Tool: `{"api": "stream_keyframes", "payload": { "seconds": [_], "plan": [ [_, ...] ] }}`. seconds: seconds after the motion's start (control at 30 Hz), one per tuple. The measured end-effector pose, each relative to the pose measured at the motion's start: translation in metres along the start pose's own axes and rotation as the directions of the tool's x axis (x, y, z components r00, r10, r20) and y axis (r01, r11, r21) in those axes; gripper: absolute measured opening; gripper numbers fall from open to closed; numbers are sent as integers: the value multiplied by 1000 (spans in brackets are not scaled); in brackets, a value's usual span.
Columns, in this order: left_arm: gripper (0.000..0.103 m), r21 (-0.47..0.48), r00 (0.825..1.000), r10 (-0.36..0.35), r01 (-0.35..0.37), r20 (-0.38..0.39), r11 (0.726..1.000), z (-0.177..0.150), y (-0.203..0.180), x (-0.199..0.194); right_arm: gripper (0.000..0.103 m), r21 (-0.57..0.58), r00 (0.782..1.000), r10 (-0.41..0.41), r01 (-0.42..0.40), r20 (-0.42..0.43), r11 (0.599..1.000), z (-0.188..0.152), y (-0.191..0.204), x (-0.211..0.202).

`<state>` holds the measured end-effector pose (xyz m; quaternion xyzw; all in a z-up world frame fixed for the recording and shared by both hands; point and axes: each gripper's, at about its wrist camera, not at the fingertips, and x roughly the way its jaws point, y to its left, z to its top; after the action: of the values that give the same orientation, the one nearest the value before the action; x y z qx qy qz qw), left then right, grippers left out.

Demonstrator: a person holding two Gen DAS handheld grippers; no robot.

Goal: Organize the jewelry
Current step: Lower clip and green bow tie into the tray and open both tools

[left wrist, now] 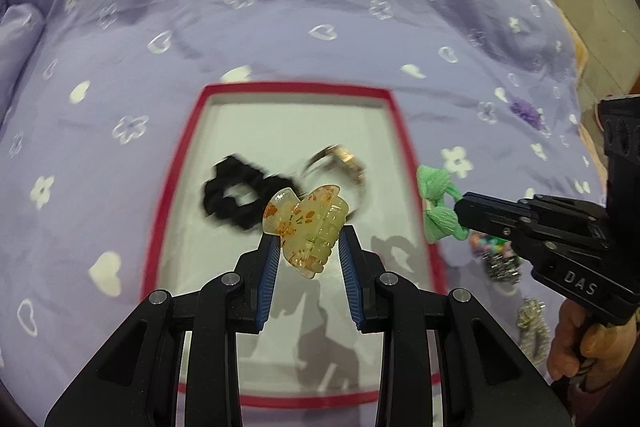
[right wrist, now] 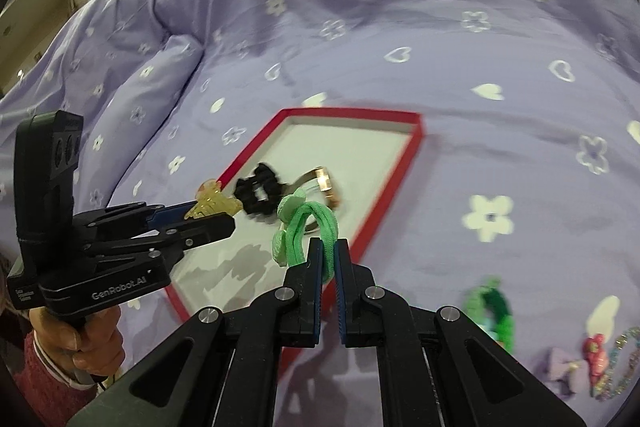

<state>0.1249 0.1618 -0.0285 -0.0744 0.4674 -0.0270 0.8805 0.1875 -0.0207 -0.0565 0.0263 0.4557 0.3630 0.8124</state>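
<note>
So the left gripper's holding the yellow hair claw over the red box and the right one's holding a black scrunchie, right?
Not quite. The right gripper holds a green hair tie, as the right wrist view shows; the black scrunchie lies in the red box. The left gripper does hold the yellow hair claw.

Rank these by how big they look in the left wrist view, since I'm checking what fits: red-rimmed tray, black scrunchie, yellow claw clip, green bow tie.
1. red-rimmed tray: far the largest.
2. black scrunchie and yellow claw clip: alike in apparent size; the clip sits nearer the camera, in the left gripper, so I won't rank them.
3. green bow tie, in the right gripper: smallest.
</note>
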Motion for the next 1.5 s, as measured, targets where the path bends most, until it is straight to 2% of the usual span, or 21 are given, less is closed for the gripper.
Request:
{"api": "stream_keyframes", "payload": {
  "seconds": [0.27,0.53,1.1,1.2,1.33,1.5],
  "plan": [
    [28,-35,999,32,-34,-43,999,-6,27,20,5,-82,995,-8,0,-96,997,0,31,42],
    [28,-18,995,50,-52,-82,998,-6,29,45,5,-116,984,-57,38,-166,993,-3,31,71],
    [31,-18,992,79,-82,-102,997,-5,28,57,9,-135,981,-54,29,-185,990,-2,34,77],
    [38,-32,992,77,-81,-105,996,-6,31,56,14,-120,983,-42,20,-181,993,-1,33,75],
    [44,-40,991,87,-91,-97,995,-8,32,51,37,-103,987,-31,15,-160,995,0,32,66],
    [45,-58,993,84,-88,-79,994,-9,30,38,37,-73,994,-14,6,-109,997,0,27,42]
  ]
}}
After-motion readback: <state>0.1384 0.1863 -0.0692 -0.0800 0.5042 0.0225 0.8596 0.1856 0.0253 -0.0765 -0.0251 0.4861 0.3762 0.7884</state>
